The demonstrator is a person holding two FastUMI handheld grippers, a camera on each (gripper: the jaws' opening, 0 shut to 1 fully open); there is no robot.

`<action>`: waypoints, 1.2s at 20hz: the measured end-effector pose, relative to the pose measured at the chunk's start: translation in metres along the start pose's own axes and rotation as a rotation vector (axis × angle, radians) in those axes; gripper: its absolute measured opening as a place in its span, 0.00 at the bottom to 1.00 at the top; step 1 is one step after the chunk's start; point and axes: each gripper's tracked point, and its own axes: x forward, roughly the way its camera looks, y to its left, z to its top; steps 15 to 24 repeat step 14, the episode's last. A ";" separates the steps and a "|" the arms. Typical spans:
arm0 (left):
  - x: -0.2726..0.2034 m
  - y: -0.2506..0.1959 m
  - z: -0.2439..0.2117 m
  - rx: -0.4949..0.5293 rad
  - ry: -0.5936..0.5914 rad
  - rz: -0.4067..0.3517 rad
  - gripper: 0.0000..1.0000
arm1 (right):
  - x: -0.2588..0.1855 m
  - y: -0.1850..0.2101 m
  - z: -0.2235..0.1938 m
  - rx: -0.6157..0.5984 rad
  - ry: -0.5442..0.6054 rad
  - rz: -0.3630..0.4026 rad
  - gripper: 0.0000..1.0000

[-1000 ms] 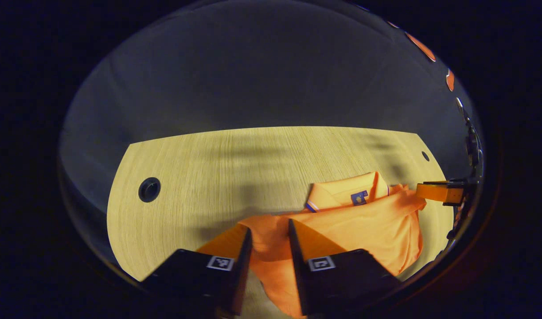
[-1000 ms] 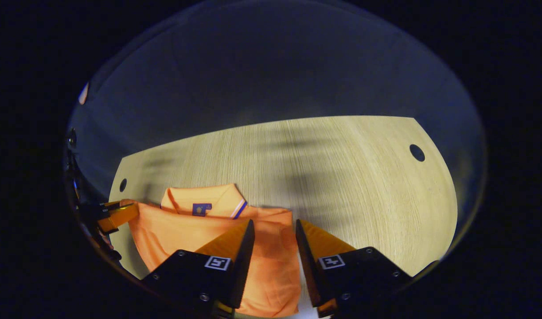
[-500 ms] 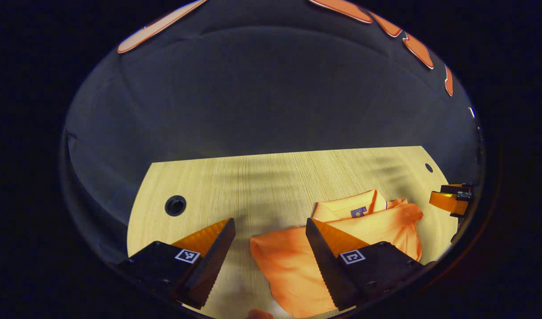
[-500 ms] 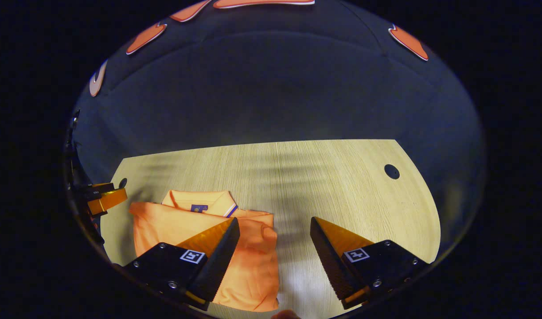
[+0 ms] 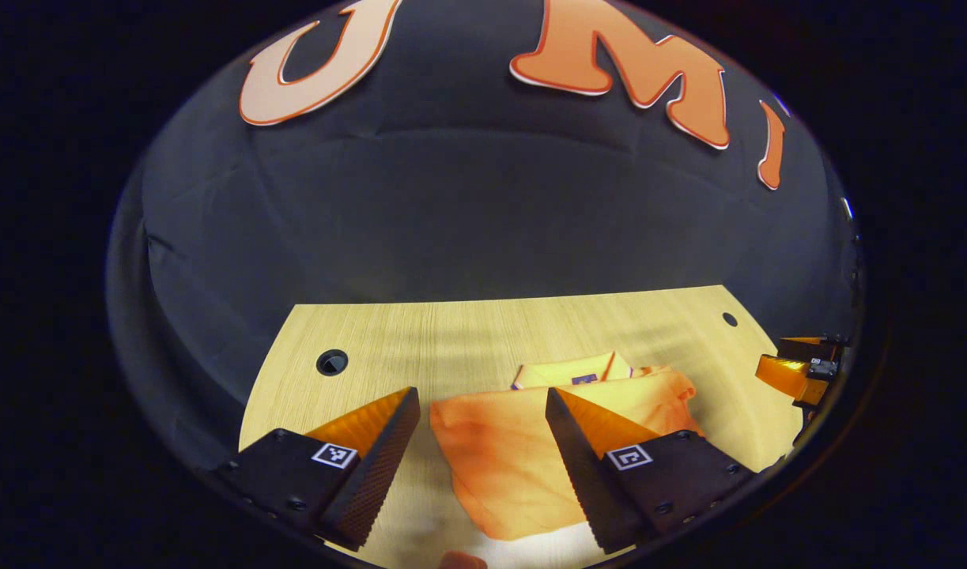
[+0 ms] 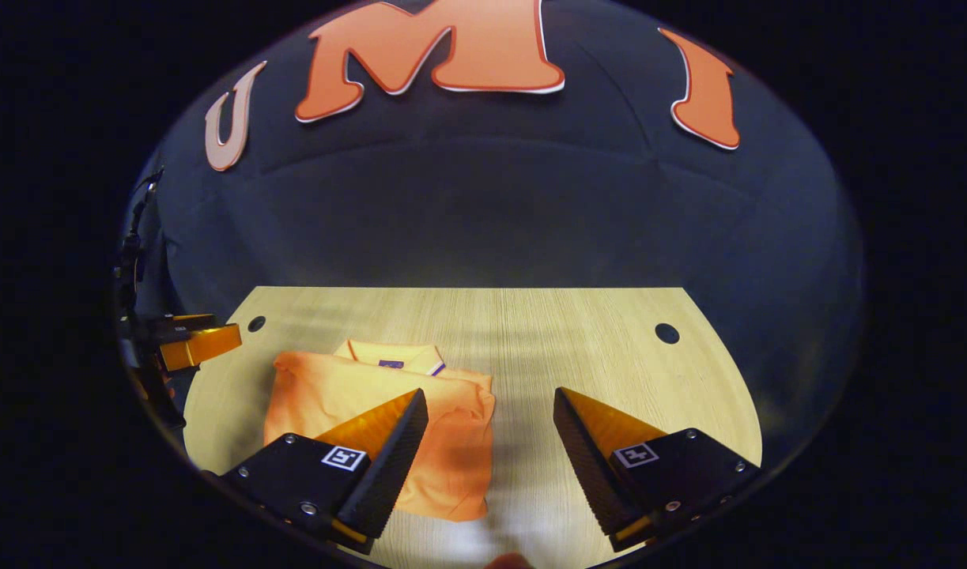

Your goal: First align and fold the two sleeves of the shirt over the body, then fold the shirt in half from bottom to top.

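Jaws on both grippers stand spread wide with nothing between them: the left gripper (image 5: 483, 442) and the right gripper (image 6: 491, 442) each hang above the near edge of the surface (image 6: 578, 332), holding no cloth. We see the shirt (image 6: 356, 395) lying folded on the pale wood-grain surface, toward the left in the right gripper view, its collar (image 6: 392, 356) peeking out past the far edge of the folded body.

We judge the bottom-to-top fold done, so the task looks close to its end. At most, the next move calls for a light tidy: squaring the near edge, which bulges in a rounded curve in the left gripper view, without dragging the layers apart.

Its cloth is a soft, matt orange knit with shallow wrinkles and a limp drape. A small dark tag sits at the collar.
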 end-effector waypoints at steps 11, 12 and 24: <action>-0.141 -0.052 0.006 -0.031 -0.301 -0.054 0.98 | -0.103 0.012 -0.009 -0.075 -0.212 0.078 0.98; -0.153 -0.055 0.005 -0.042 -0.326 -0.048 0.98 | -0.112 0.009 -0.008 -0.079 -0.238 0.081 0.98; -0.179 -0.060 0.002 -0.043 -0.383 -0.028 0.98 | -0.130 0.010 -0.008 -0.088 -0.286 0.093 0.98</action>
